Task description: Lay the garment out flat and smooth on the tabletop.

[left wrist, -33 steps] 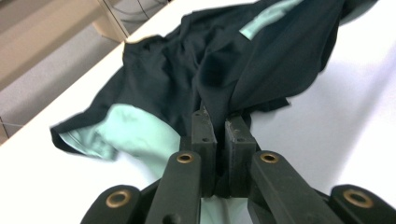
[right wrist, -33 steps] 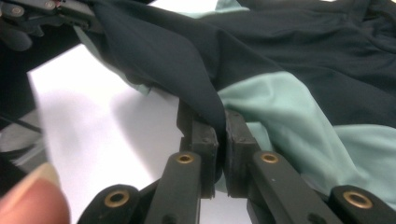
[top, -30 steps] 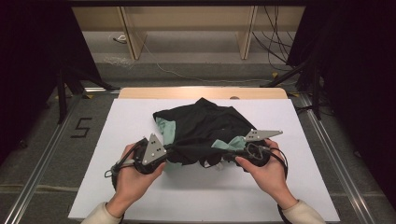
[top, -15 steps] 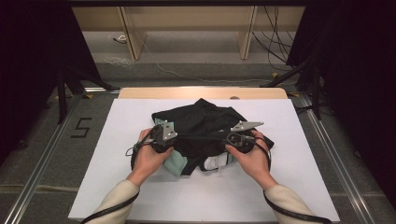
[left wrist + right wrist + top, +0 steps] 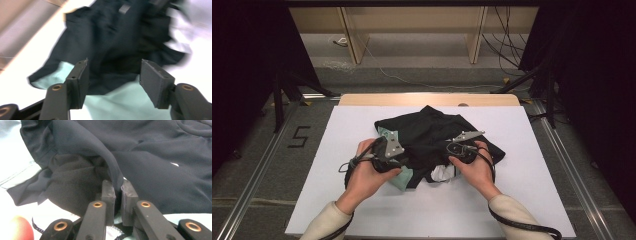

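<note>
1 dark garment point(image 5: 437, 137); 2 grippers: right gripper point(image 5: 118, 187) pinching fold, left gripper point(image 5: 113, 75) open.

A white surface point(image 5: 337, 150) is seen with a strip of pale wood point(image 5: 427, 99) along its far edge, set on a grey floor point(image 5: 257, 165) marked with a black "5" point(image 5: 298, 136). Beyond the far edge, wooden furniture legs point(image 5: 354, 35) and loose cables point(image 5: 412, 80) are shown, and both sides are closed off by dark curtains point(image 5: 592, 75).
</note>
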A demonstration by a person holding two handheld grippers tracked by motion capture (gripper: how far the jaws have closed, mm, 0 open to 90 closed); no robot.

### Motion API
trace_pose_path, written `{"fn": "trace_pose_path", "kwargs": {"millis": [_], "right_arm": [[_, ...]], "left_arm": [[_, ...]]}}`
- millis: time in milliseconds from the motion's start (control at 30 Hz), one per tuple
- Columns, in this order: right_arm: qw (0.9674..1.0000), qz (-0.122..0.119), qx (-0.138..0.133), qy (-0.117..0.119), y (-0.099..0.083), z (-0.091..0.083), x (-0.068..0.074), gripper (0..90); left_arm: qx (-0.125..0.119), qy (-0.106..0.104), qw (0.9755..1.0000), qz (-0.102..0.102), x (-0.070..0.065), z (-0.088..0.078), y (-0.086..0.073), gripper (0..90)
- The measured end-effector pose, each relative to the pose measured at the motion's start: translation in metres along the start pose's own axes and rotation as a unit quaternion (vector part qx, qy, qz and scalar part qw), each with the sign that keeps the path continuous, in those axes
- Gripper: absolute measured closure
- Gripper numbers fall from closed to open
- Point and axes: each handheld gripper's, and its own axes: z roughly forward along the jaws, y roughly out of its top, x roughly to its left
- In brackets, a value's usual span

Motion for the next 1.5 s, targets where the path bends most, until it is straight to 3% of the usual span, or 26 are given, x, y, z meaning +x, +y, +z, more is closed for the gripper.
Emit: {"fn": "trace_pose_path", "kwargs": {"millis": [100, 200, 367, 467, 567, 667, 833, 933, 1033, 1200, 1400, 1500], "right_arm": [[1.0000, 0.000, -0.001, 0.004, 0.000, 0.000, -0.001, 83.4], [1.0000, -0.001, -0.003, 0.008, 0.000, -0.001, -0.001, 80.6], [0.9990, -0.003, -0.043, 0.008, 0.005, -0.014, -0.003, 63.8], [0.9980, 0.001, -0.063, -0.005, 0.005, -0.032, -0.008, 60.5], [0.9977, 0.018, -0.065, -0.012, -0.002, -0.047, -0.015, 60.0], [0.9975, 0.039, -0.059, -0.002, -0.017, -0.056, -0.018, 60.8], [0.9987, 0.038, -0.030, 0.017, -0.031, -0.050, -0.012, 62.6], [0.9988, 0.035, -0.022, 0.027, -0.032, -0.043, -0.007, 66.6], [0.9990, 0.031, -0.008, 0.032, -0.033, -0.034, -0.004, 71.6], [0.9985, 0.043, 0.003, 0.035, -0.035, -0.033, -0.007, 85.6], [0.9986, 0.047, -0.002, 0.024, -0.034, -0.055, -0.012, 88.3], [0.9987, 0.049, -0.009, 0.014, -0.035, -0.069, -0.012, 88.5]], "left_arm": [[0.059, -0.032, 0.9977, 0.010, -0.017, 0.021, -0.005, 44.5], [0.103, -0.024, 0.9944, 0.005, -0.021, 0.040, -0.013, 44.8], [0.116, -0.018, 0.9928, -0.026, -0.017, 0.054, -0.021, 50.3], [0.119, -0.021, 0.9919, -0.041, -0.013, 0.058, -0.026, 55.2], [0.115, -0.022, 0.9918, -0.051, -0.012, 0.061, -0.029, 57.0], [0.114, -0.019, 0.9919, -0.052, -0.011, 0.062, -0.029, 59.9], [0.107, -0.016, 0.9926, -0.055, -0.008, 0.060, -0.030, 69.7], [0.093, -0.024, 0.9922, -0.078, -0.005, 0.056, -0.031, 77.3], [0.085, -0.028, 0.9914, -0.095, -0.001, 0.049, -0.033, 79.2], [0.054, -0.022, 0.9912, -0.118, 0.008, 0.029, -0.036, 81.2], [-0.003, 0.004, 0.9896, -0.144, 0.021, -0.008, -0.043, 81.6], [-0.023, 0.018, 0.9872, -0.157, 0.026, -0.022, -0.049, 82.1]]}}
